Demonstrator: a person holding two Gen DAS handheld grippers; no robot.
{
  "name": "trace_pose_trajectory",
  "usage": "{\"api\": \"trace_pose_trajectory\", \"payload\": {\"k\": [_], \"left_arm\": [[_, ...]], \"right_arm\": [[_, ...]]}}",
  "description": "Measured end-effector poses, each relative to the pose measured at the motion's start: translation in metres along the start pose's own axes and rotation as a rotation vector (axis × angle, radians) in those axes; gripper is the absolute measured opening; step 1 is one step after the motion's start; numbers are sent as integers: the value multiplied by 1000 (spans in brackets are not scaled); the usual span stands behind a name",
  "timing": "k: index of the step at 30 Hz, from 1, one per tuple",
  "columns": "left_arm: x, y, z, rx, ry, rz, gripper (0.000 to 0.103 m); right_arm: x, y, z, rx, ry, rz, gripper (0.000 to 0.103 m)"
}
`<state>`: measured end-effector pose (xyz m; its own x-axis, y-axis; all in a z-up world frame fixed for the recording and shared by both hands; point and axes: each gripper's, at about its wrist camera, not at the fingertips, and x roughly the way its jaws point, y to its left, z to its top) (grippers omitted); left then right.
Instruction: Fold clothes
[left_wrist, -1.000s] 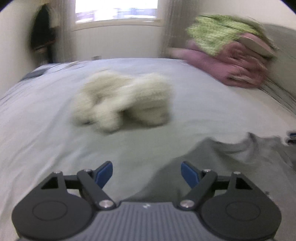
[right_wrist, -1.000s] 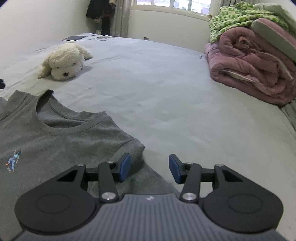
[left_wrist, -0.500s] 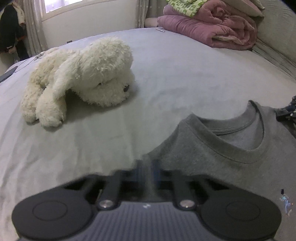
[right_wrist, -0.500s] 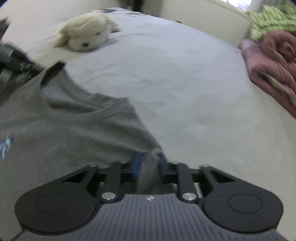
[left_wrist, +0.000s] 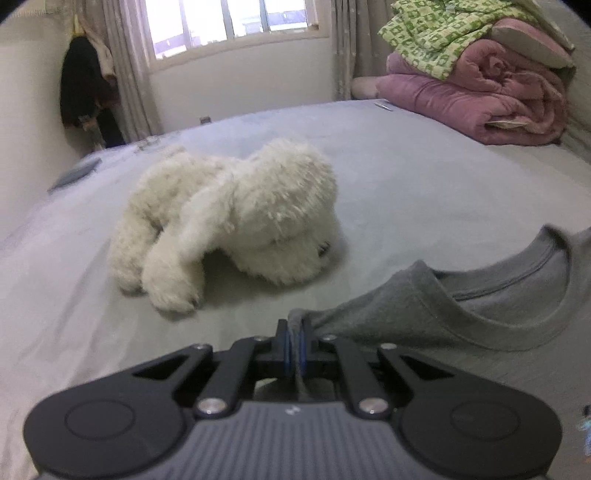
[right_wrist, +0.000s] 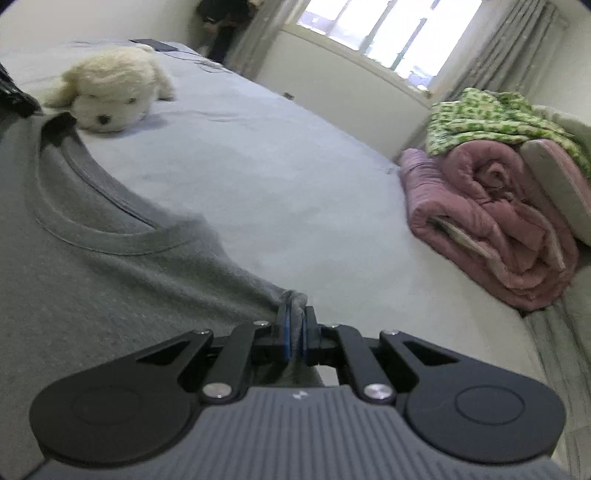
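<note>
My left gripper (left_wrist: 294, 341) is clamped on one shoulder corner of the grey T-shirt (left_wrist: 443, 314), a pinch of fabric standing up between the blue pads. My right gripper (right_wrist: 295, 338) is clamped likewise on the opposite shoulder corner. The bed (left_wrist: 424, 166) carries everything. The T-shirt lies spread on it, its neckline turned towards the window end. The rolled pink quilt (right_wrist: 491, 221) sits at the far right, the green patterned blanket (right_wrist: 491, 118) on top. The white plush dog (left_wrist: 236, 221) lies just beyond the collar.
</note>
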<state>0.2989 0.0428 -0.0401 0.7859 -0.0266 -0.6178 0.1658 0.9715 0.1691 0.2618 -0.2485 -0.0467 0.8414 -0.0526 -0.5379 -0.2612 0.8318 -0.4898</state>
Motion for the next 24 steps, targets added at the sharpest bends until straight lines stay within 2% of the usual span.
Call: {"api": "trace_pose_trajectory", "payload": {"k": [1,3,4,5,7,8,10,11,12,13,17,20,22,24], "left_arm": [[5,-4,-1,14,-6,17,5],[22,-13,-8,32,39,13,7],[28,-21,-13,66,61,28,11],[31,-24,-15,79,59,52,13],[29,-19,-12,57,44,51,16],[25,-11,-8,16,33,45,17],[6,12,0,-91,-24,50,17],[-7,26,3,-140,-61,44,17],[-19,40,4,-185,-86,30,17],[-32,57,3,-231,-93,28,19],[-75,110,-21,-362,-73,60,25],[-98,132,-57,-456,0,52,28],[-108,139,-77,-534,46,28,31],[-118,141,-100,-632,69,-21,39]], "right_arm": [[5,5,1,-15,12,-17,4],[21,17,-2,-45,80,-23,4],[31,23,-5,-54,115,-38,5],[37,27,-7,-52,135,-57,5],[40,28,-4,-43,144,-95,8],[40,28,-3,-36,146,-112,12],[30,16,0,4,115,-140,34],[21,7,1,38,94,-150,41],[10,-4,1,84,78,-152,53],[-2,-18,-2,142,70,-140,57],[-54,-66,-28,343,73,-124,59],[-85,-86,-61,473,116,-90,63],[-101,-92,-86,584,149,-58,64],[-117,-95,-109,684,183,-36,64]]}}
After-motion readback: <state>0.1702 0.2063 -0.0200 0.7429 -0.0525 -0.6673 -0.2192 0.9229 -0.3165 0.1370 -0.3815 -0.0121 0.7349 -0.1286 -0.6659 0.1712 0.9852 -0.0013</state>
